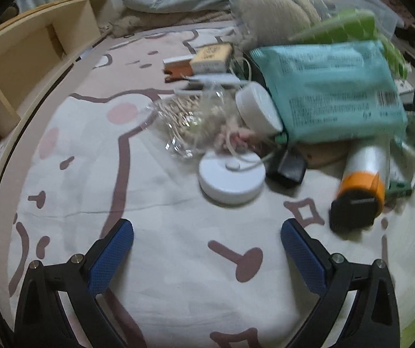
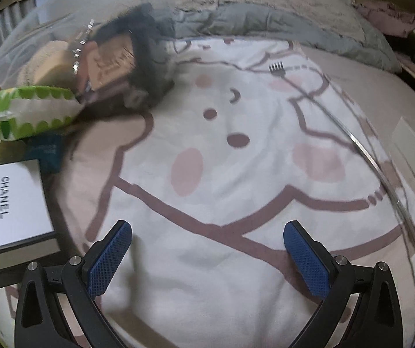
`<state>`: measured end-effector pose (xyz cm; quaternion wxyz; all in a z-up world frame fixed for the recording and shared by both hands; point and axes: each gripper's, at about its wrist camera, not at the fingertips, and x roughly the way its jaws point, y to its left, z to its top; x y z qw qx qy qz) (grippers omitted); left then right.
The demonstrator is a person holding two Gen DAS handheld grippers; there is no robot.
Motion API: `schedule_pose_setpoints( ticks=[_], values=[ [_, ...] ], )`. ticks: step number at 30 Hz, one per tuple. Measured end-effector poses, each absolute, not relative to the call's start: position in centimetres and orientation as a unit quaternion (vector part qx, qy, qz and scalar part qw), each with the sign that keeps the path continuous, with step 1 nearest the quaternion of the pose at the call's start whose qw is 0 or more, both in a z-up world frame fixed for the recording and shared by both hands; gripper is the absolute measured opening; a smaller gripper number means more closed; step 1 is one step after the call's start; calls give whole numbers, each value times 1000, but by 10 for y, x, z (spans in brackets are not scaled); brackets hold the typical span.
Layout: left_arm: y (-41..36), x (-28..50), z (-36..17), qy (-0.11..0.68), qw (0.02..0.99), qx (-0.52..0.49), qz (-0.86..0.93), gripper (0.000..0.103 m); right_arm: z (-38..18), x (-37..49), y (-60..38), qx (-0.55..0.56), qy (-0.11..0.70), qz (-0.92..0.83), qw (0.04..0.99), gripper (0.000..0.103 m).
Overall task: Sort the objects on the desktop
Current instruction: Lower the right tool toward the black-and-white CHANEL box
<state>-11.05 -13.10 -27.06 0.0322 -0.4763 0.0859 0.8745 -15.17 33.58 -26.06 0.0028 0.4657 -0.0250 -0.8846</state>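
In the left wrist view a pile of objects lies ahead on a cartoon-print cloth (image 1: 155, 275): a teal packet (image 1: 332, 90), a white jar (image 1: 258, 108), a white round disc (image 1: 232, 178) with a cord, a clear bag of sticks (image 1: 190, 121), an orange-collared bottle with a black cap (image 1: 361, 185) and a small black item (image 1: 287, 168). My left gripper (image 1: 207, 237) is open, short of the disc, holding nothing. In the right wrist view my right gripper (image 2: 207, 240) is open over bare cloth (image 2: 236, 188). A white Chanel box (image 2: 10, 211) lies to its left.
A green-and-white packet (image 2: 24, 113) and a brown box (image 2: 108, 63) lie at the far left of the right view. A beige shelf unit (image 1: 27, 58) stands at the left. Grey and beige bedding (image 2: 265, 20) lies behind. A small black comb (image 2: 277, 69) rests on the cloth.
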Motion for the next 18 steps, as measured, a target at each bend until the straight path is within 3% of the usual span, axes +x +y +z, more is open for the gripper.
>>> schedule_pose_setpoints(
  ticks=[18],
  values=[
    [-134,-105,-282,76,29,-468,880,103,-292,-156,333,493,-7,-870,-15,103]
  ],
)
